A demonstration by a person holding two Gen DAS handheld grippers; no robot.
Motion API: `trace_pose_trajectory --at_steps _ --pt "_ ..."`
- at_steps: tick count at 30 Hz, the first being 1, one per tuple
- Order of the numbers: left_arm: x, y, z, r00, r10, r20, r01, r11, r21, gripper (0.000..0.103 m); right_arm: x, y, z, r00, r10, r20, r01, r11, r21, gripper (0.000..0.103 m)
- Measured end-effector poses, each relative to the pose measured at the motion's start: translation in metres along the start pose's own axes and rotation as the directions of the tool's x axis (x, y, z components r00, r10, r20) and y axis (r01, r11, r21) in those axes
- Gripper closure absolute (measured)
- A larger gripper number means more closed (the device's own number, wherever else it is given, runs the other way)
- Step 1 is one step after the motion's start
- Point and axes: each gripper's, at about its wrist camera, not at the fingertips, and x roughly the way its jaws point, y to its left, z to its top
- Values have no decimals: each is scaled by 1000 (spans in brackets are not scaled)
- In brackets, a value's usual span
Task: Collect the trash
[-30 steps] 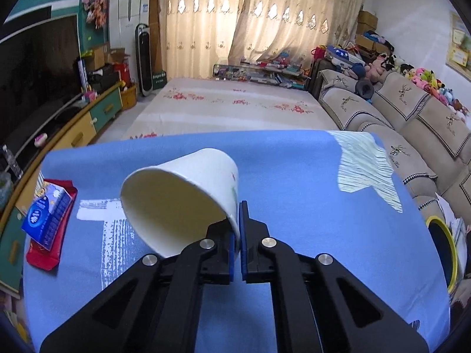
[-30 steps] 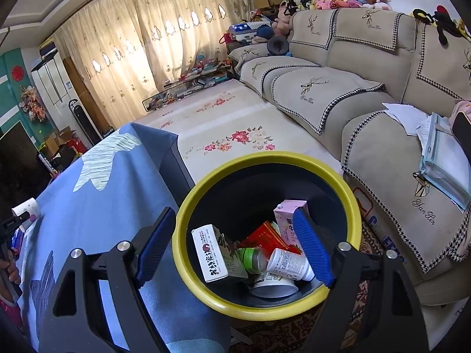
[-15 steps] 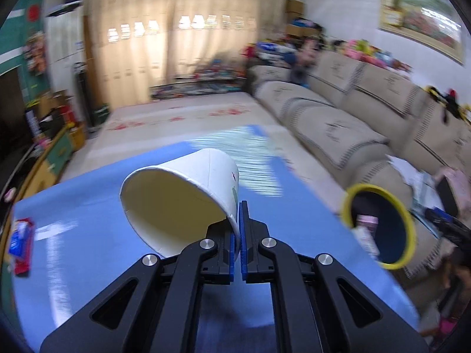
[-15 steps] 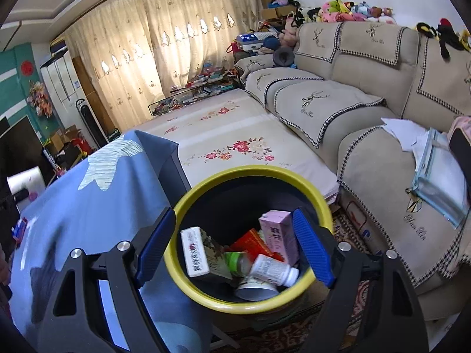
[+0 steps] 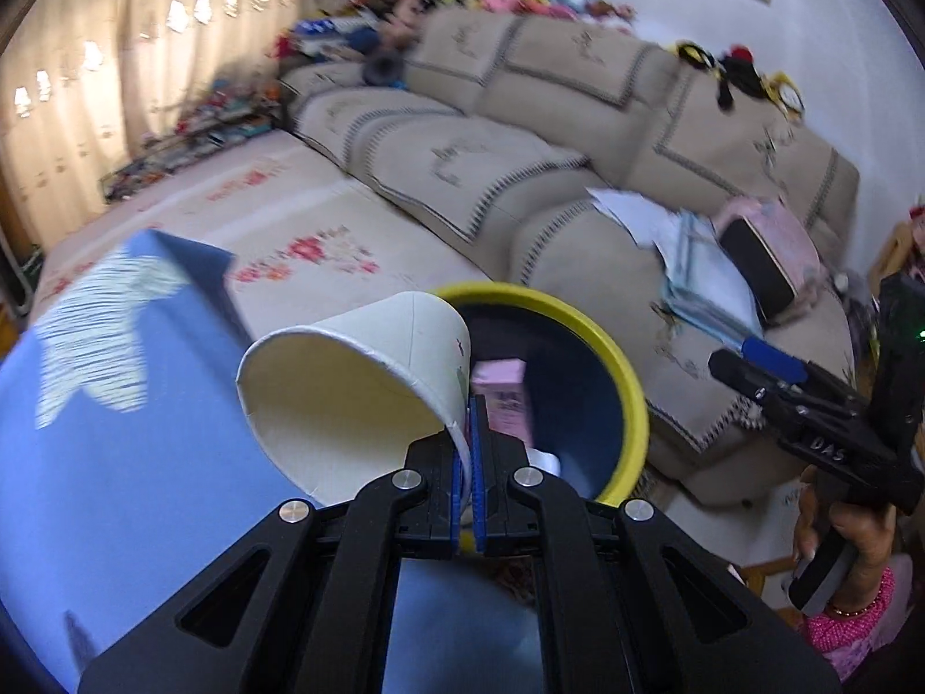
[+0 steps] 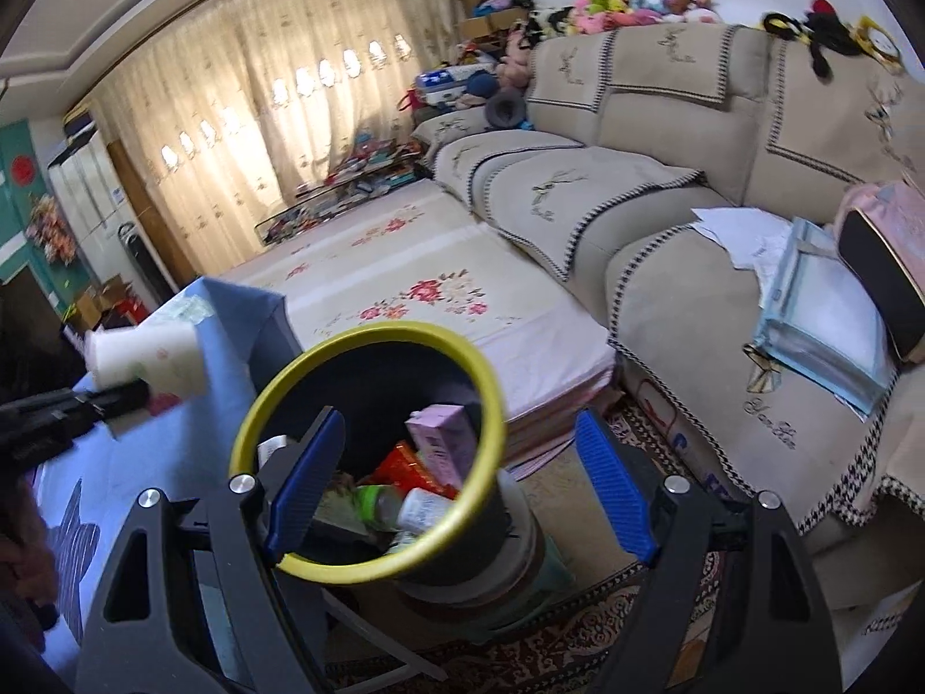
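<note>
Pinching white paper cup (image 5: 352,381) wall: left hand-held gripper (image 5: 467,462) | cup tipped sideways, empty | right hand-held gripper (image 6: 457,486) jaws apart

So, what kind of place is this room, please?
Most likely a home living room. A long beige sofa runs along the wall, plush toys sit on its back, and curtains cover the window. A yellow-rimmed bin holding trash stands beside a blue-covered table.

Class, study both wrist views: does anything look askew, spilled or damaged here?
Nothing is spilled or damaged. The only tilted thing is the paper cup, tipped on its side, because the left gripper pinches its rim beside the yellow-rimmed bin. The right gripper is open and empty.
</note>
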Motion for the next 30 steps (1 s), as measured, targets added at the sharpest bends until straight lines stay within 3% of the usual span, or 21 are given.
trace_pose_trajectory --at_steps 7,14,15,16,18,24,27,30 --pt "62 -25 12 995 -6 -103 7 1000 14 99 -3 -25 -1 1000 1 1 -1 999 50 24" --pt "95 -27 19 990 31 -138 -28 999 19 88 -1 -30 -2 1000 12 -16 -11 998 68 24" --pt "94 -27 20 990 36 -135 -35 999 12 76 -1 -30 -2 1000 13 -18 -12 998 69 24" --pt "92 -24 21 990 41 -131 -41 999 8 51 -2 -29 -2 1000 14 -20 -12 998 67 24" --pt "83 -21 21 992 60 -108 -60 998 7 31 -4 -27 -1 1000 17 -18 -16 998 57 24" --pt "18 3 3 996 85 -28 -86 995 -60 29 -18 -14 -3 1000 27 -7 -26 1000 17 23" --pt "-38 17 -22 988 146 55 -140 985 -103 14 -28 -3 -7 999 46 -4 -46 999 -16 21" --pt "-91 32 -51 967 228 112 -210 966 -153 6 -38 14 -15 997 73 -11 -74 995 -64 21"
